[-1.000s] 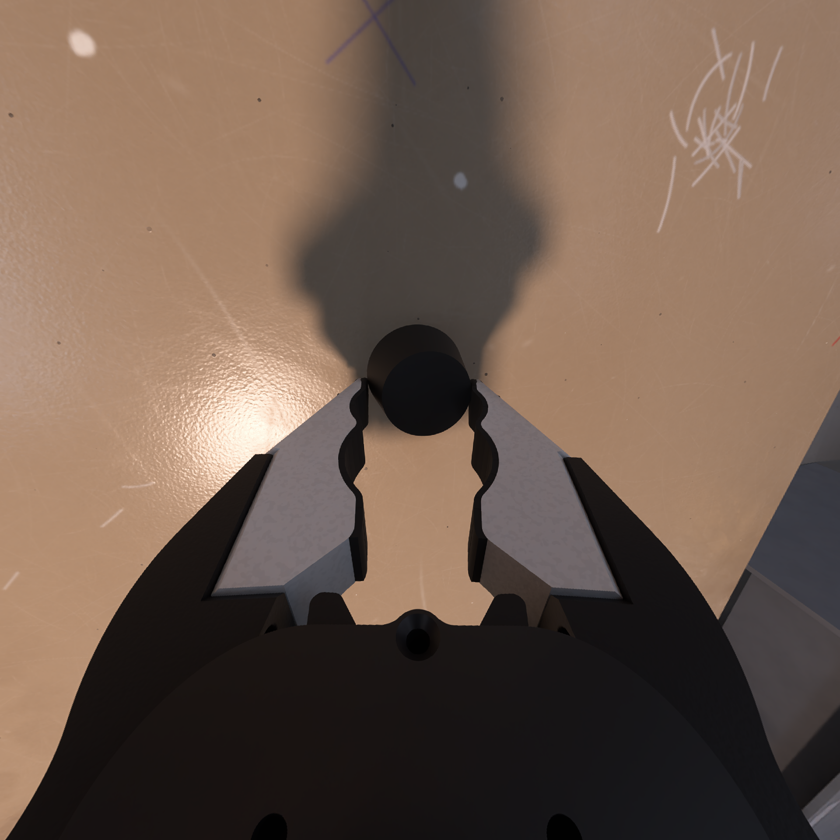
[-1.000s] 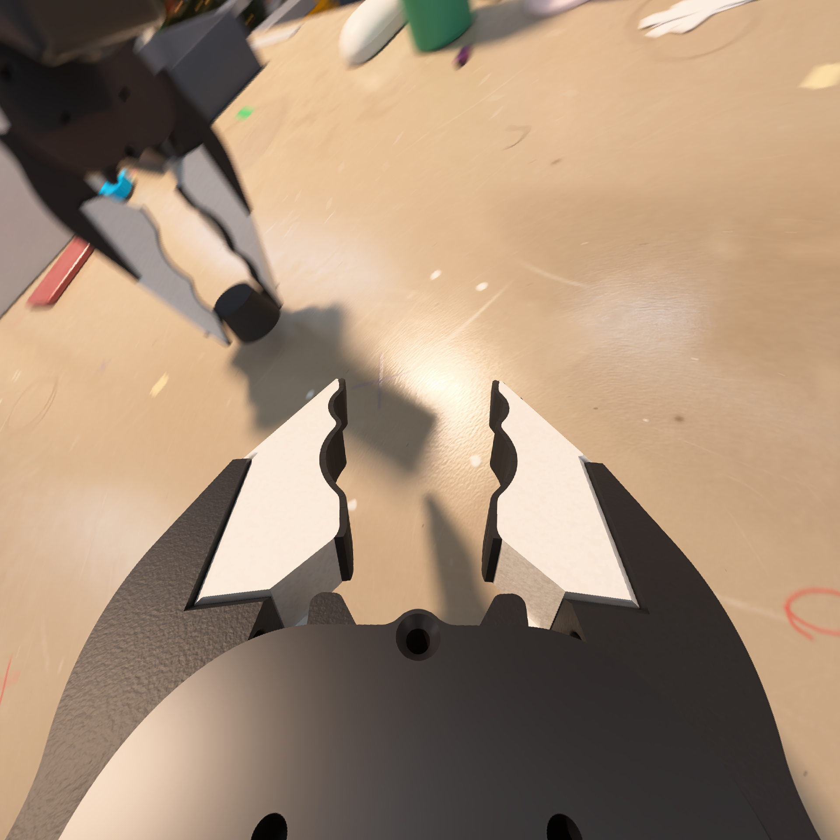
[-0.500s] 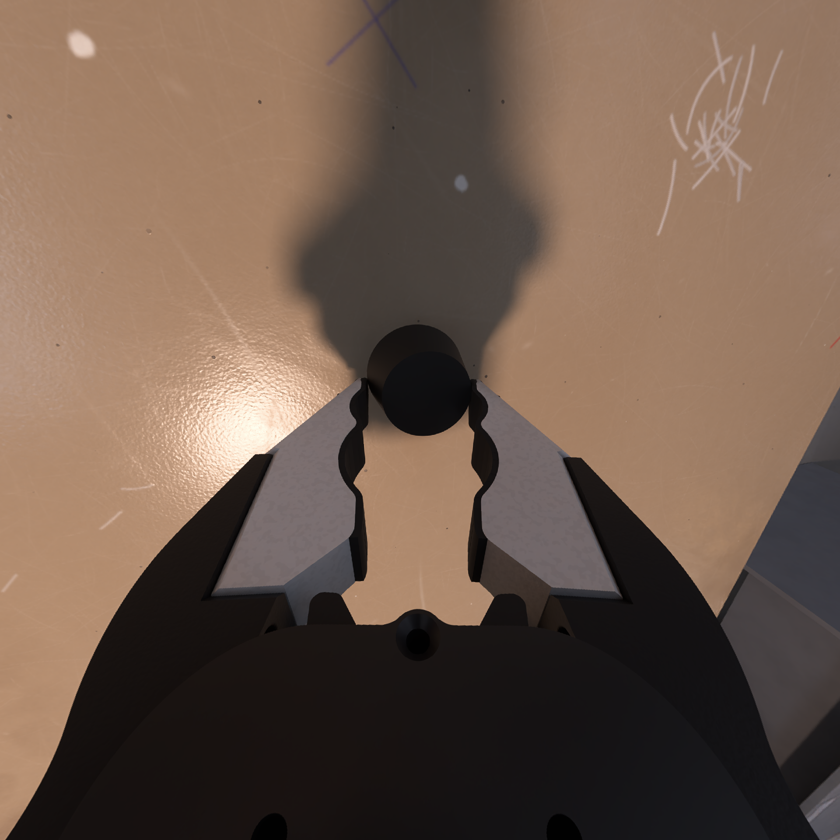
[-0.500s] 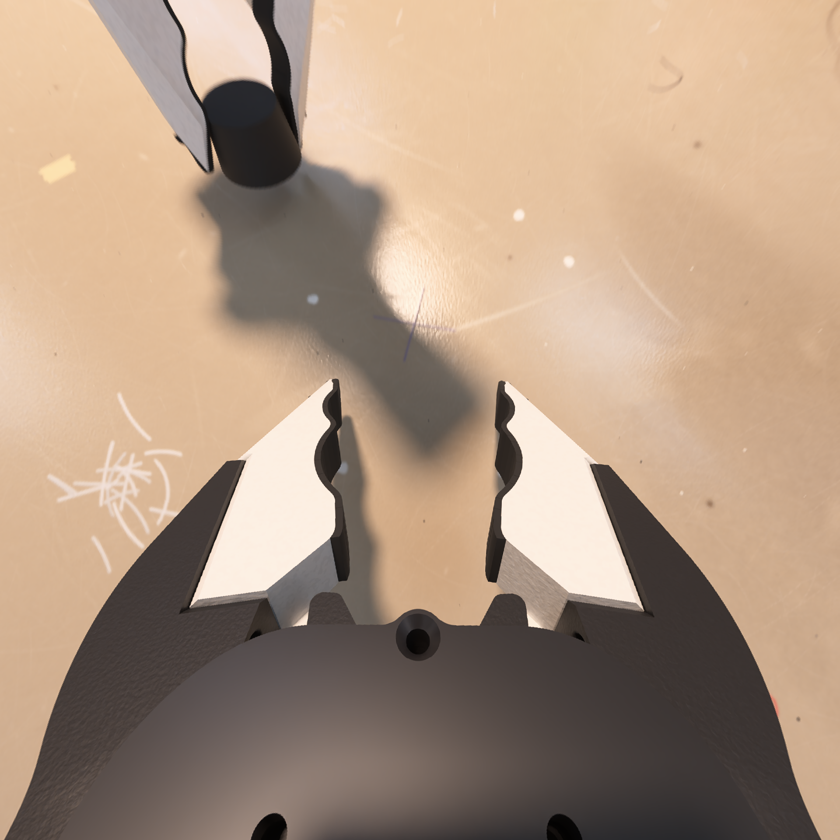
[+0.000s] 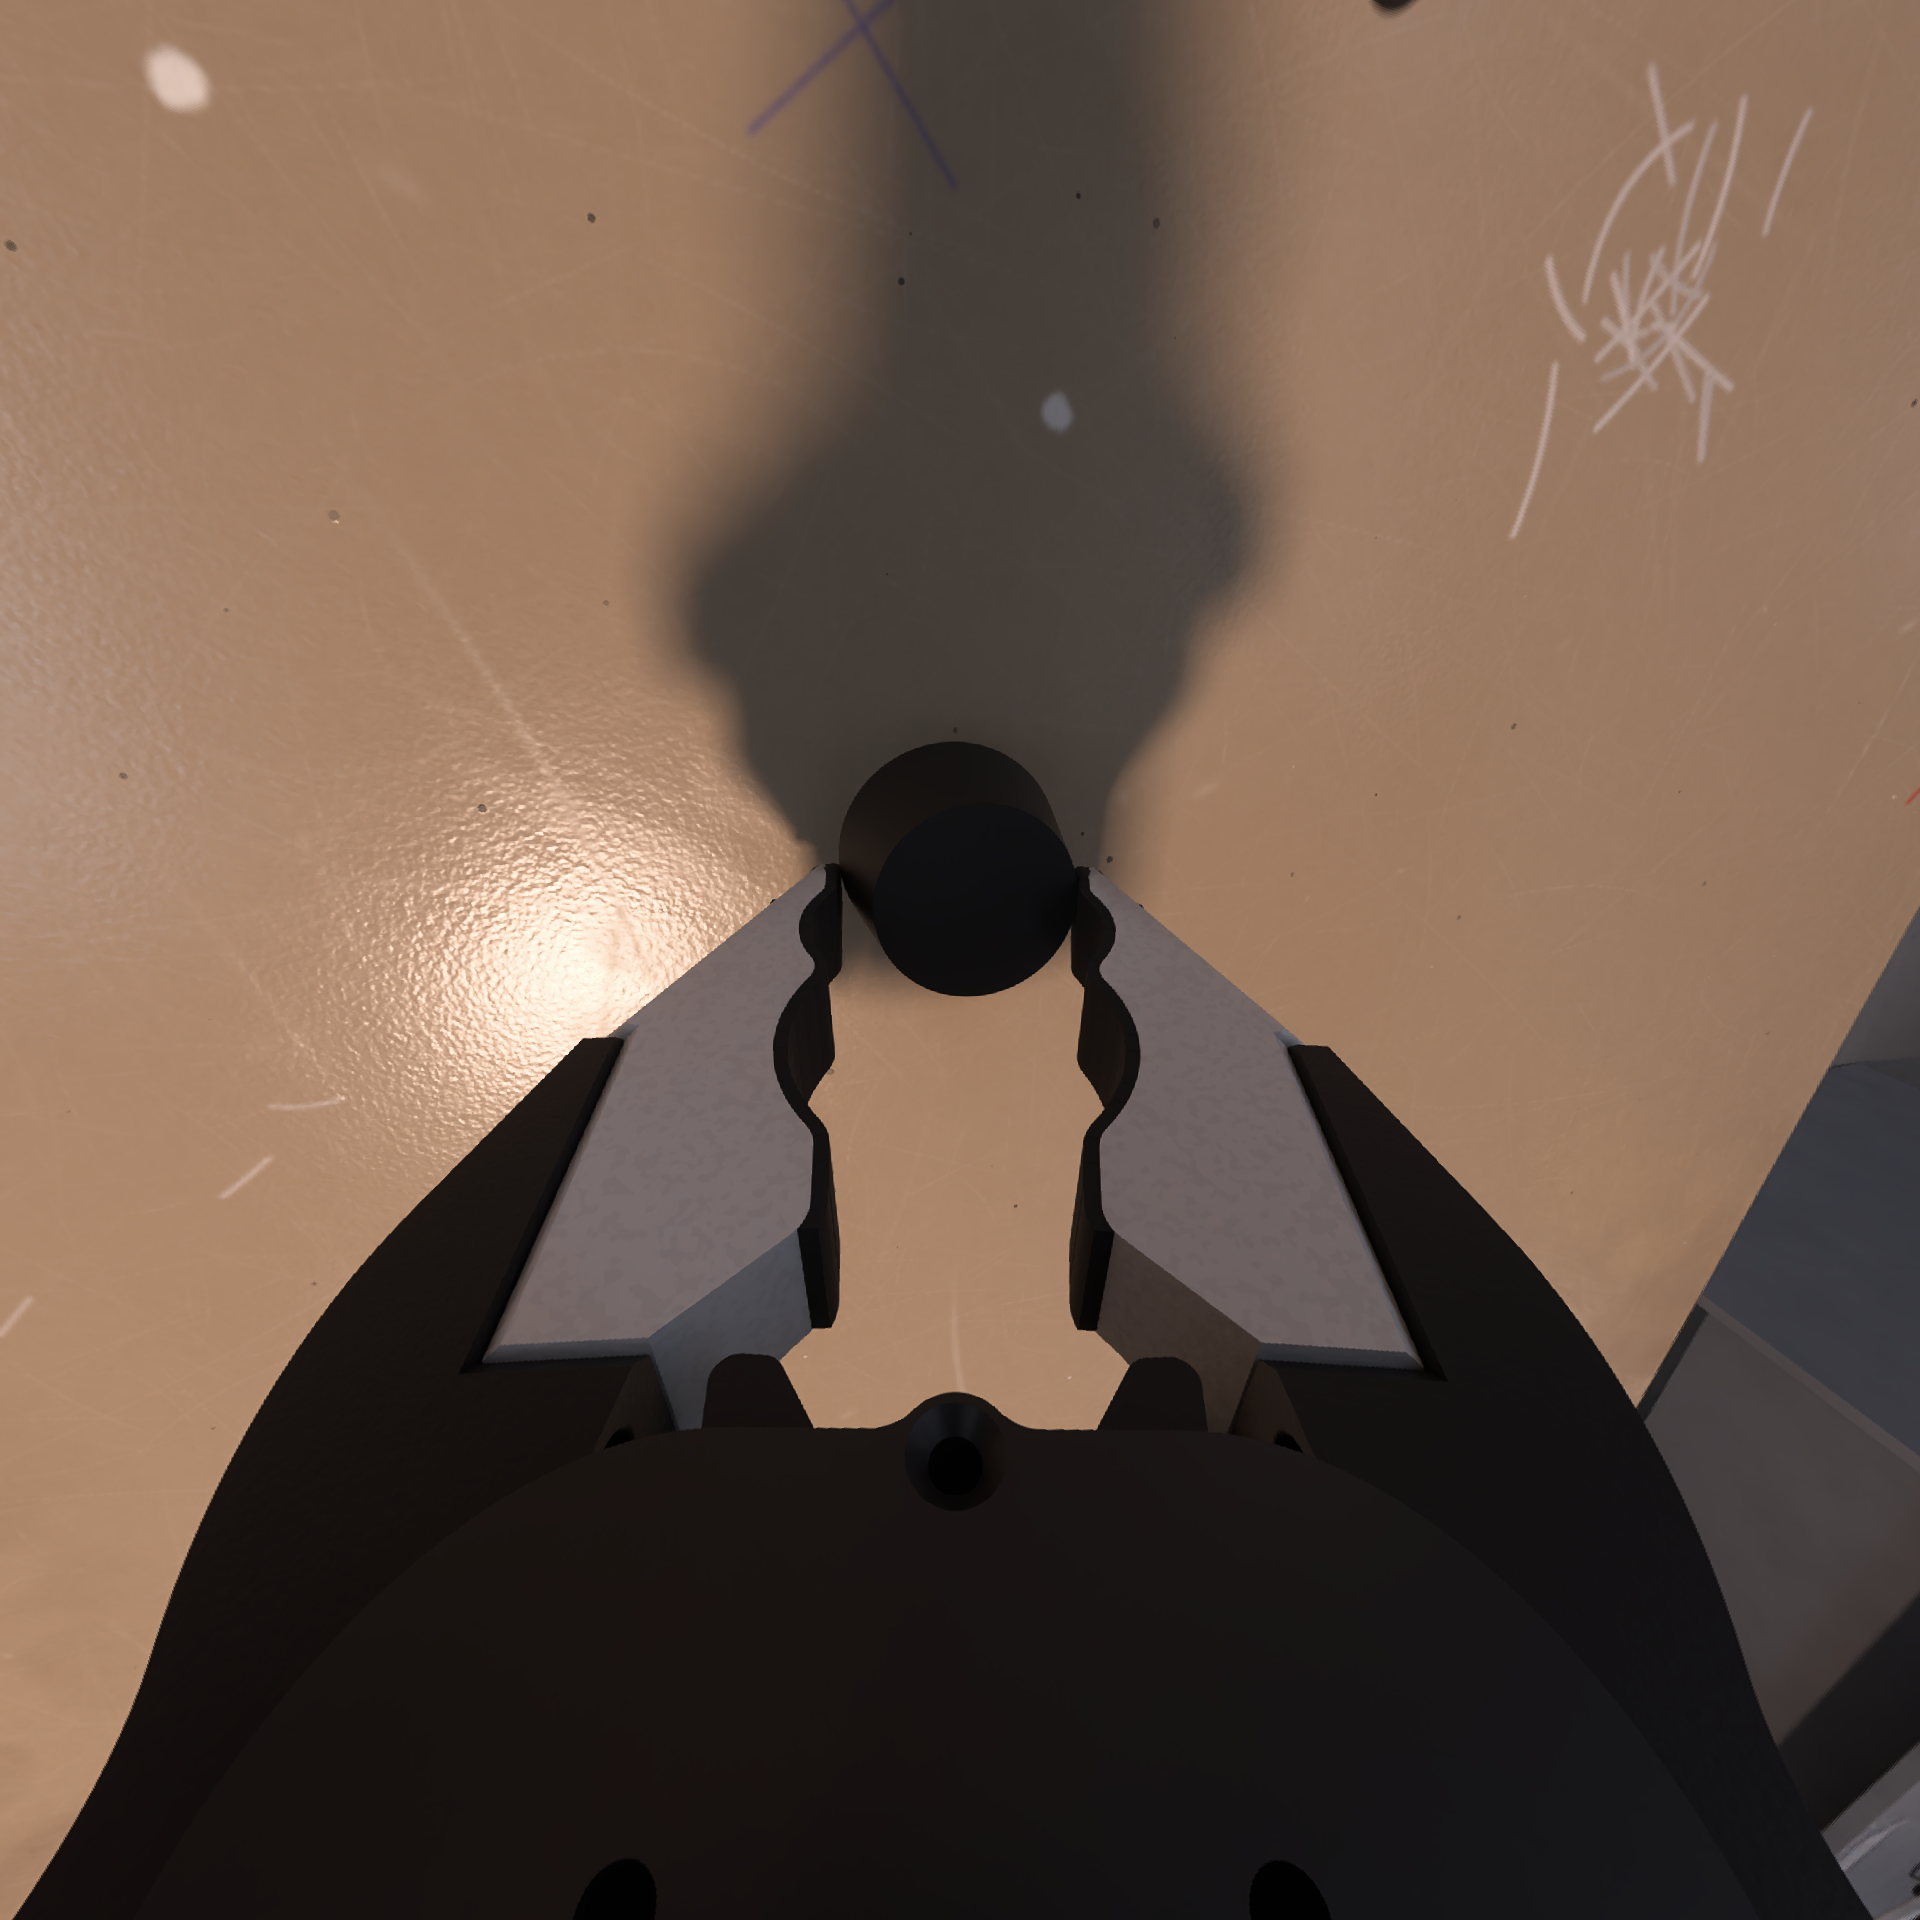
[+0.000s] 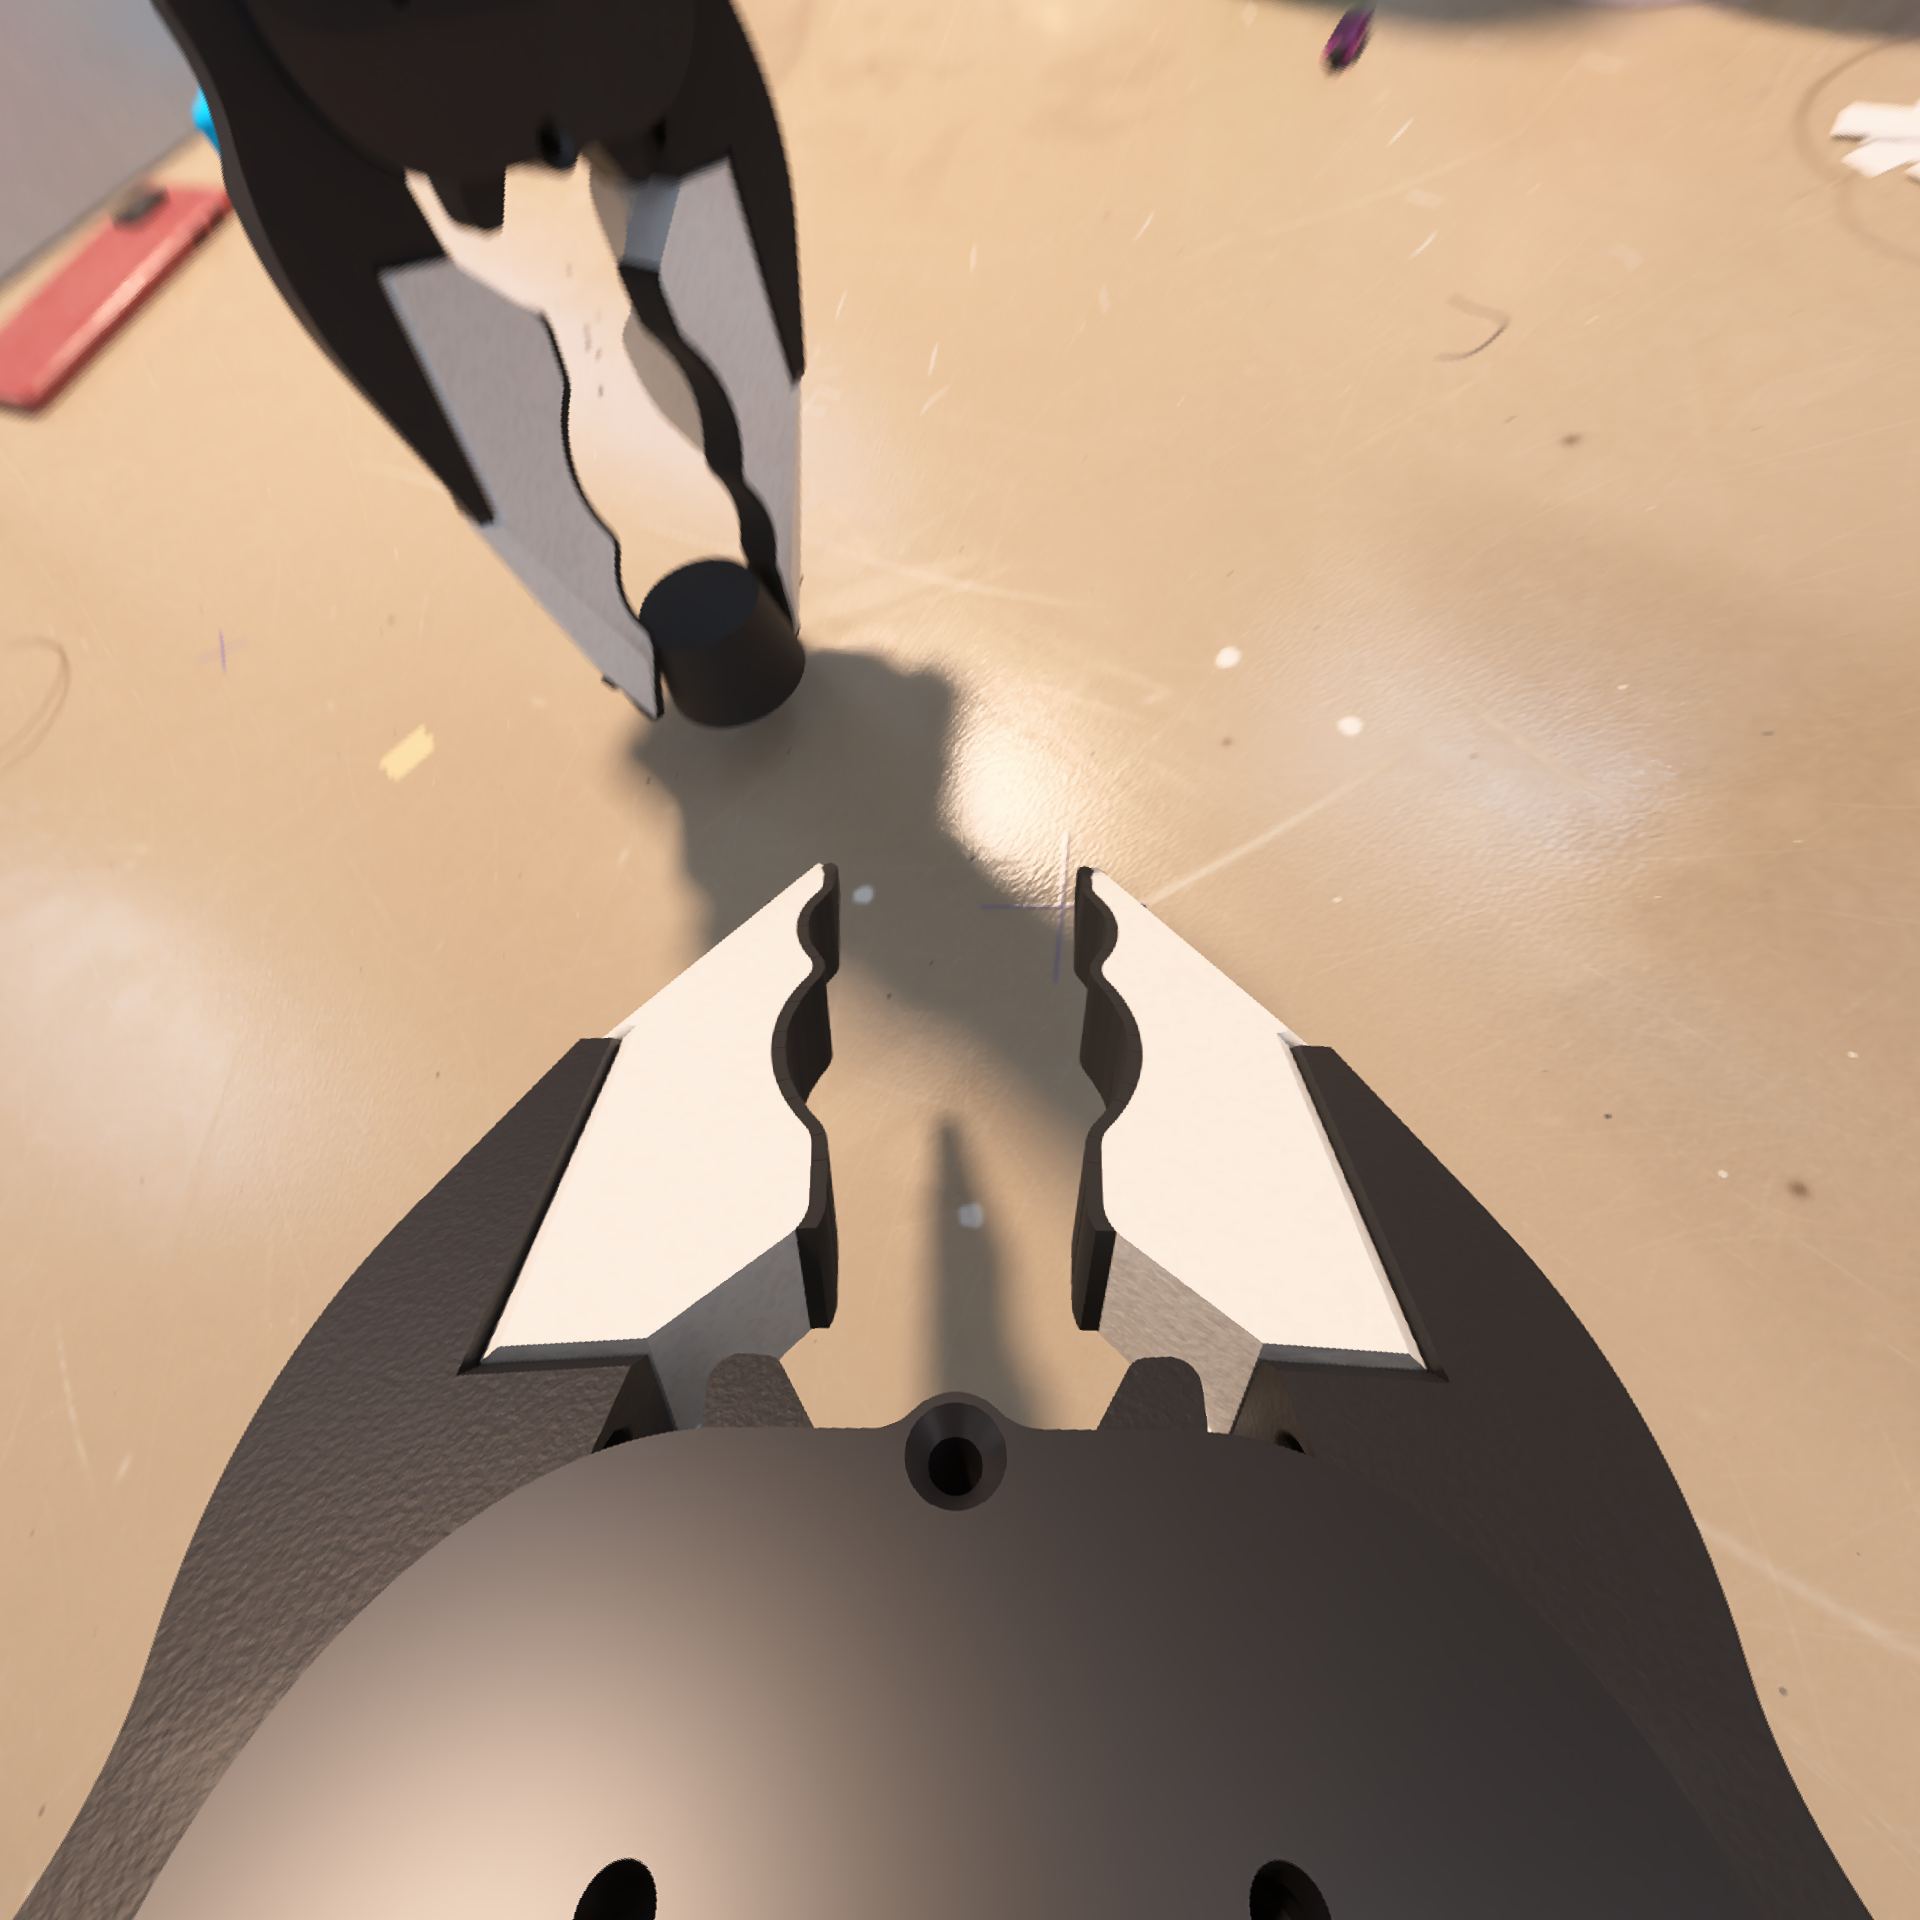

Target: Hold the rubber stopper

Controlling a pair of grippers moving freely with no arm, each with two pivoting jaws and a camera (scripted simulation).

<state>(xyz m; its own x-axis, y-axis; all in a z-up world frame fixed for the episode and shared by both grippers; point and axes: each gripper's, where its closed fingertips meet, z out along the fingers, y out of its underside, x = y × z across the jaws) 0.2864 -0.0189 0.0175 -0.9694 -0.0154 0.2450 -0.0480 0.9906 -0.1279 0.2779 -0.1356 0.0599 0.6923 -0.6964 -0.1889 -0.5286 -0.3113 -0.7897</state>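
**A:** While the left gripper hasn't budged over the last second, its fingertips are pinching the stopper exactly as before. Same scratches, same shadow on the table.

**B:** So the grip is steady. And the stopper itself?

**A:** Black, short, round, clamped at the very tips of the fingers, its lower end down at the tan top. Whether it touches or hangs just clear, I can't tell. That grey band at the right is the table's edge, and the stopper sits well in from it.

**B:** What did change, then?

**A:** The right gripper. Its view has swung round twice in a second, and now it faces the left gripper and stopper from nearby. Closest to us, its own fingers are spread with nothing between them, only bare table and shadow.

**B:** Further out?

**A:** Beyond the fingertips, the stopper up and left, held between the other gripper's pale fingers. Past that, a red flat thing toward the far left edge, and white scraps toward the far right corner.

**B:** Meaning for the task?

**A:** I'd say the hold is done. The right gripper looks like a spectator; if it closes in, a nudge could spoil a tip-only pinch.
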